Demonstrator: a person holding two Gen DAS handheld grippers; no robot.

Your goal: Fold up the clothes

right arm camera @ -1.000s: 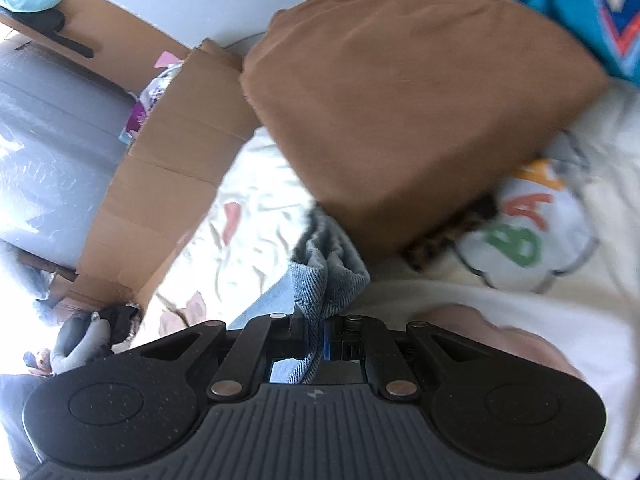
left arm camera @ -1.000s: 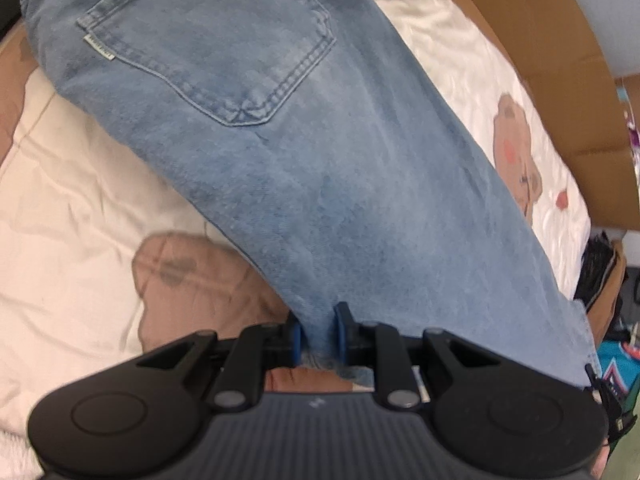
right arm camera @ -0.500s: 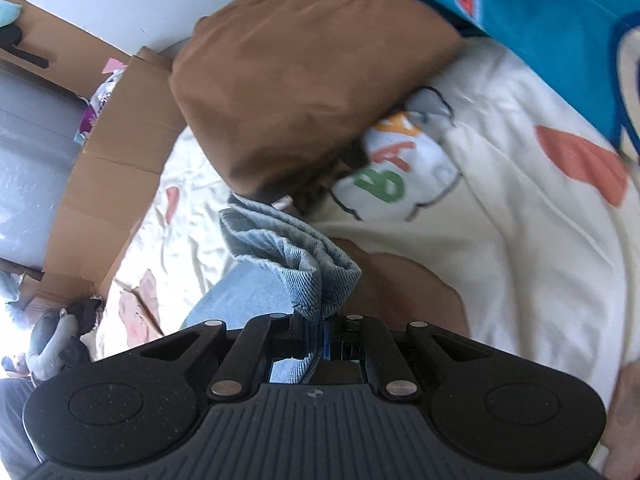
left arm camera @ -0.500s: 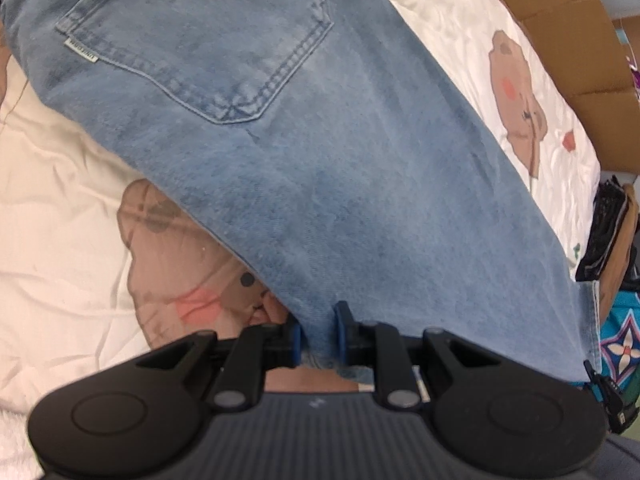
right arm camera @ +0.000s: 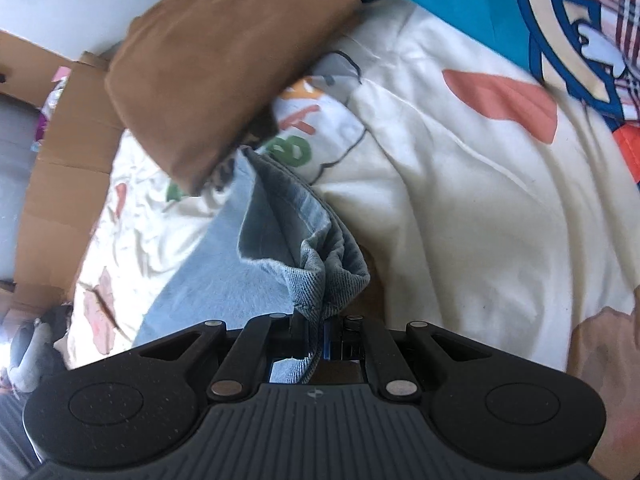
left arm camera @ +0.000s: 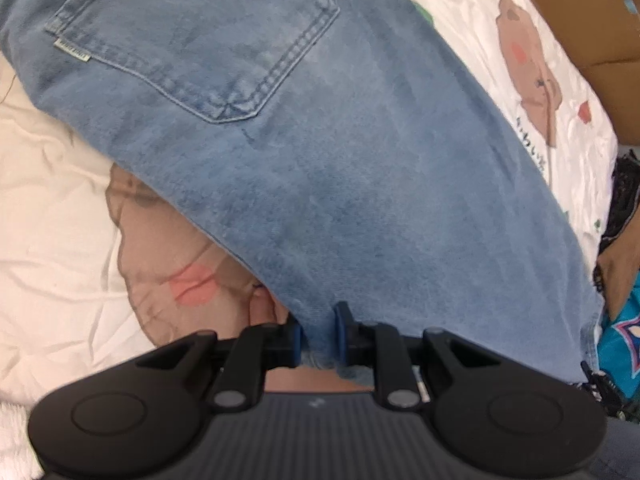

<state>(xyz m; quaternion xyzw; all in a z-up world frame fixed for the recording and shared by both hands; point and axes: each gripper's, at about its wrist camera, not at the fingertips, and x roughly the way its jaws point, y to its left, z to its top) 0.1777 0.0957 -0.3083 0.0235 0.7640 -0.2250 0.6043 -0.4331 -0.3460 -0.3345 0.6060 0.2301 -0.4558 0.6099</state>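
Your right gripper (right arm camera: 320, 334) is closed on a bunched edge of the blue jeans (right arm camera: 304, 248), which hang over the cream printed bedsheet (right arm camera: 460, 208), with a folded brown garment (right arm camera: 208, 64) beyond them and a teal printed cloth (right arm camera: 472, 4) at the top.

The tag (left arm camera: 72, 50) on the jeans' pocket (left arm camera: 208, 36) is too blurred to read; the bedsheet's (right arm camera: 460, 200) coloured letters (right arm camera: 298, 128) are partly hidden.
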